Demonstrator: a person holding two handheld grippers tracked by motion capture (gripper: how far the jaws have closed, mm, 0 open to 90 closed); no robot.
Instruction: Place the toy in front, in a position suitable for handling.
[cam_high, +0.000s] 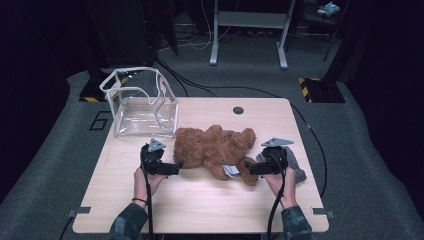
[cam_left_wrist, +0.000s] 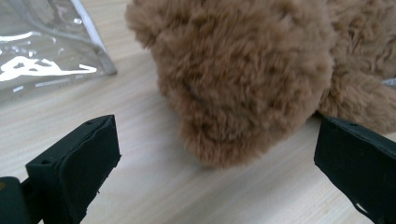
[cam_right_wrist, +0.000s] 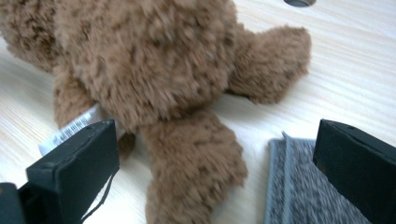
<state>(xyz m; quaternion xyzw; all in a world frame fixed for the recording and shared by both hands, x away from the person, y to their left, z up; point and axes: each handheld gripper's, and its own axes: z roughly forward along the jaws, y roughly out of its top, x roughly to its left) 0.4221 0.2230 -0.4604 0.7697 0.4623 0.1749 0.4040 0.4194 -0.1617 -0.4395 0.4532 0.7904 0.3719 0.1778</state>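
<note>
A brown teddy bear (cam_high: 215, 146) lies flat on the wooden table (cam_high: 200, 205). My left gripper (cam_high: 176, 167) sits at the bear's left end, held low by a hand. In the left gripper view it (cam_left_wrist: 217, 142) is open, with a rounded furry part of the bear (cam_left_wrist: 243, 74) just ahead between the jaws, untouched. My right gripper (cam_high: 250, 168) is at the bear's right end. In the right gripper view it (cam_right_wrist: 217, 147) is wide open, one bear leg (cam_right_wrist: 196, 163) lying between the jaws. A white sewn-in tag (cam_right_wrist: 70, 128) shows by its left jaw.
A clear plastic bag with white edging (cam_high: 141, 102) stands open at the table's back left, close to the bear. A grey knitted cloth (cam_high: 298, 168) lies under the right gripper, also seen in its own view as grey cloth (cam_right_wrist: 299, 186). A round cable hole (cam_high: 238, 110) sits near the far edge.
</note>
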